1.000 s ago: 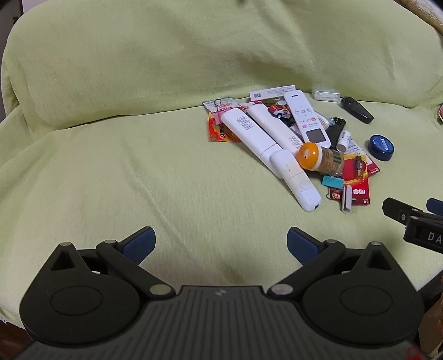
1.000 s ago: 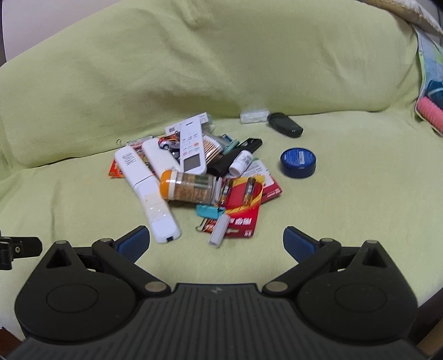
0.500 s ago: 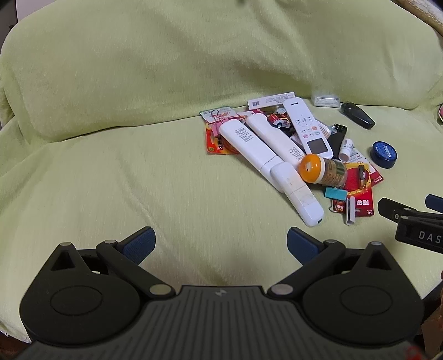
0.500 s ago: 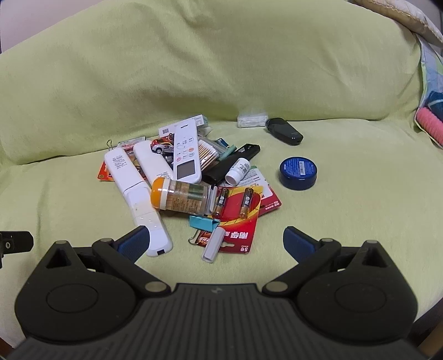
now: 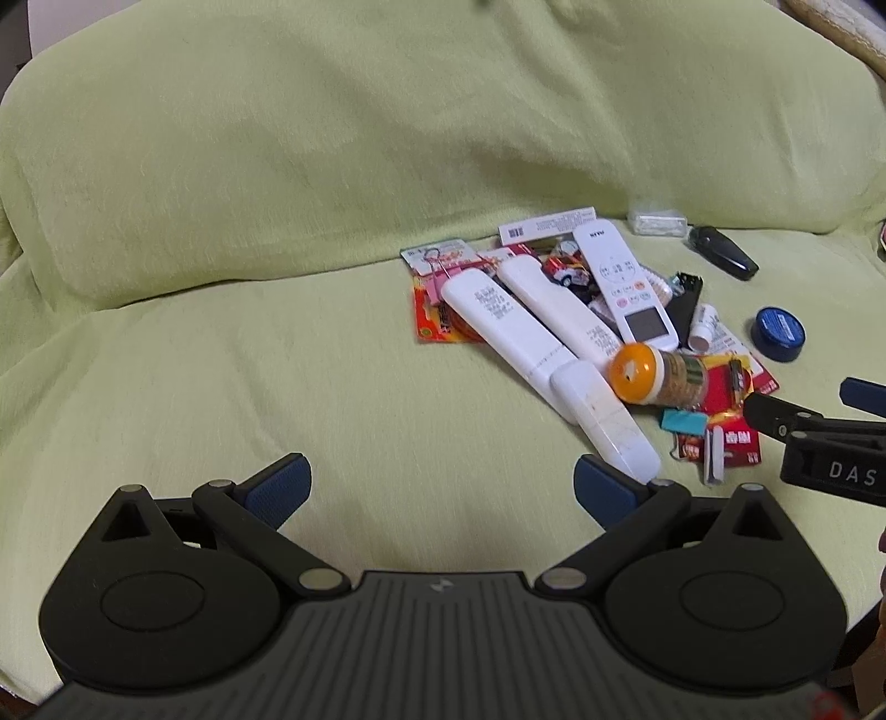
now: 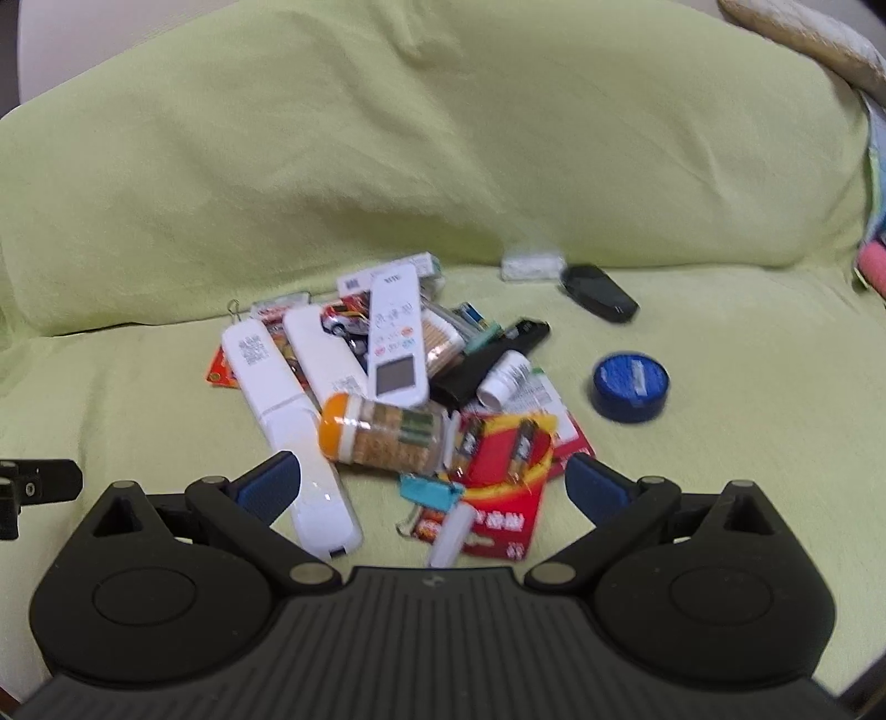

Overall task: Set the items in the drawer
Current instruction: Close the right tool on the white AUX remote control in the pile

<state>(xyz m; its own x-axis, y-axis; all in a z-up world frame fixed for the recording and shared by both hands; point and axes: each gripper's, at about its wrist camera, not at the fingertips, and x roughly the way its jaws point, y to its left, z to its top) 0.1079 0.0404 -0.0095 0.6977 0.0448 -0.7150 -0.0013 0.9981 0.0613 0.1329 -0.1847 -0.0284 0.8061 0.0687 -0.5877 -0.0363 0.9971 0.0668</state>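
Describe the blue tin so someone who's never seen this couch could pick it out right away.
On the green couch cover, find the pile of remotes and battery packs. The tin lies flat by itself just right of that pile. It is the only round, dark blue thing, with a pale label on its lid.

Sofa cover (image 5: 277, 332): yellow-green cloth, draped over the seat and the backrest, creased where the two meet.
Backrest (image 6: 498, 138): bulges forward under the cloth, with soft folds across it.
Seat (image 5: 194, 387): broad flat stretch of the cloth, lightly wrinkled.
Cushion (image 6: 819, 39): pale, nubbly fabric at the top right corner, behind the backrest edge.
Pink item (image 6: 872, 266): at the far right edge, mostly cut off by the frame; too little shows to tell what it is.
Wall (image 6: 50, 44): plain pale surface at the upper left, above the backrest.
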